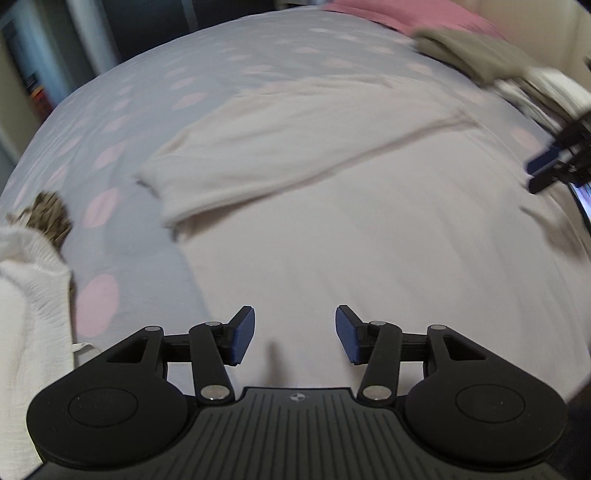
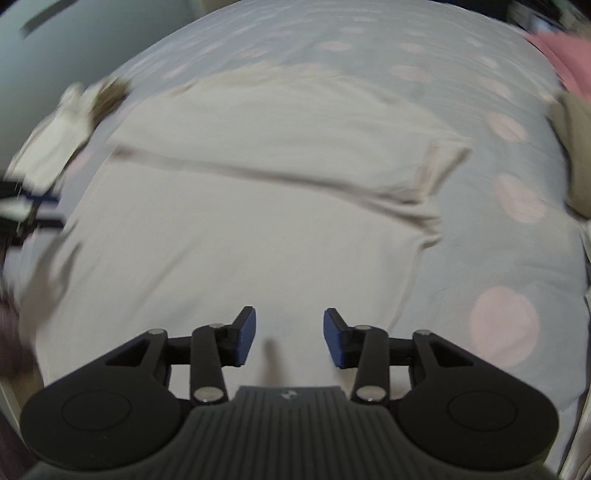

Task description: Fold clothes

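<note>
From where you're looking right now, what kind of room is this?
Most likely a bedroom. A cream garment lies spread on a grey bedsheet with pink dots, a pink pillow-like item sits at the far edge, and more clothes wait at the side.

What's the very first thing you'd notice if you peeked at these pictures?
A big cream-coloured shirt lies spread flat in the middle of a grey bedsheet dotted with pink spots, one sleeve reaching out to the side. Close to the camera, the left claw and the right claw hang open just above the shirt, holding nothing. A pink pillow peeks in at the far edge of the bed.
</note>
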A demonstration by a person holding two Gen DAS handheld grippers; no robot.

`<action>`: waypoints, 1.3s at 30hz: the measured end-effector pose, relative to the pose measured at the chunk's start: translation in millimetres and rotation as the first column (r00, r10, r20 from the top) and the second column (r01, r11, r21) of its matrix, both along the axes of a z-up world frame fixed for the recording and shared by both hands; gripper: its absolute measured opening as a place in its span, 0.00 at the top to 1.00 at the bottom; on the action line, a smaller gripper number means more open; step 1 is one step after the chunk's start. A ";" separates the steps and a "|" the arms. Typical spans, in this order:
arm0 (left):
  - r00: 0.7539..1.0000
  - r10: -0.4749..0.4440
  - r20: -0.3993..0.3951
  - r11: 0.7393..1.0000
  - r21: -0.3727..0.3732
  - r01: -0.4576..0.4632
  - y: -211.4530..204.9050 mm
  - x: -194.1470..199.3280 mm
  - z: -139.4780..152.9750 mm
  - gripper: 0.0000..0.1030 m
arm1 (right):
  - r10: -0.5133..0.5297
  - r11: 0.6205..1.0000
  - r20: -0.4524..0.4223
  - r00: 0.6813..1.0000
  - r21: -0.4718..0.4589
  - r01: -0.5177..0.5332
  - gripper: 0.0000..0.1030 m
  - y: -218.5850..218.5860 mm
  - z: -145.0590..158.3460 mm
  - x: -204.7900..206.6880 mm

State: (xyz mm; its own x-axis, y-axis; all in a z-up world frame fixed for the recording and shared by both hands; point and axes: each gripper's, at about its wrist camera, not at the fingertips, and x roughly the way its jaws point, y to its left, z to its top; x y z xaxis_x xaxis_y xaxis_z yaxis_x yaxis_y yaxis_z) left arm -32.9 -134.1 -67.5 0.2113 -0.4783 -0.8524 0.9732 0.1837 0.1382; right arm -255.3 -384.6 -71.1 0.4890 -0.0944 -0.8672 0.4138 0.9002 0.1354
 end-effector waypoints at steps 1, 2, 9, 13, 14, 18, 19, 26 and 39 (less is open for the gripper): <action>0.999 -0.035 0.011 0.999 0.005 0.035 2.6 -9.7 -0.9 0.55 | 0.031 1.000 -0.009 0.999 -0.005 -0.031 0.57 11.5 -1.9 -1.5; 0.997 -0.071 0.023 0.997 0.009 0.071 5.4 -19.6 -1.6 0.55 | 0.060 0.998 -0.012 0.998 -0.006 -0.060 0.57 22.5 -3.5 -3.5; 0.939 -0.334 0.077 0.942 0.051 0.331 23.9 -93.2 -7.3 0.51 | 0.299 0.949 -0.021 0.954 -0.100 -0.300 0.50 101.8 -2.1 -18.3; 0.866 -0.486 0.114 0.873 0.103 0.476 35.8 -133.4 -17.5 0.48 | 0.408 0.903 -0.019 0.913 -0.138 -0.406 0.39 141.1 2.6 -24.8; 0.847 -0.516 0.127 0.856 0.122 0.503 39.6 -139.9 -21.4 0.47 | 0.431 0.891 -0.026 0.902 -0.148 -0.429 0.38 149.7 2.6 -26.2; 0.768 -0.607 0.204 0.793 0.219 0.569 56.0 -152.0 -42.0 0.41 | 0.526 0.822 -0.086 0.846 -0.204 -0.532 0.27 183.9 -6.5 -31.2; 0.745 -0.629 0.221 0.776 0.244 0.582 60.1 -155.1 -47.2 0.41 | 0.551 0.802 -0.106 0.828 -0.206 -0.561 0.26 191.3 -10.4 -31.9; 0.559 -0.768 0.314 0.640 0.423 0.642 88.8 -176.3 -83.2 0.40 | 0.630 0.650 -0.302 0.715 -0.299 -0.699 0.24 216.9 -43.3 -45.7; 0.650 -0.708 0.277 0.697 0.426 0.577 79.9 -153.1 -76.0 0.79 | 0.538 0.735 -0.287 0.792 -0.300 -0.608 0.82 174.1 -22.5 -52.3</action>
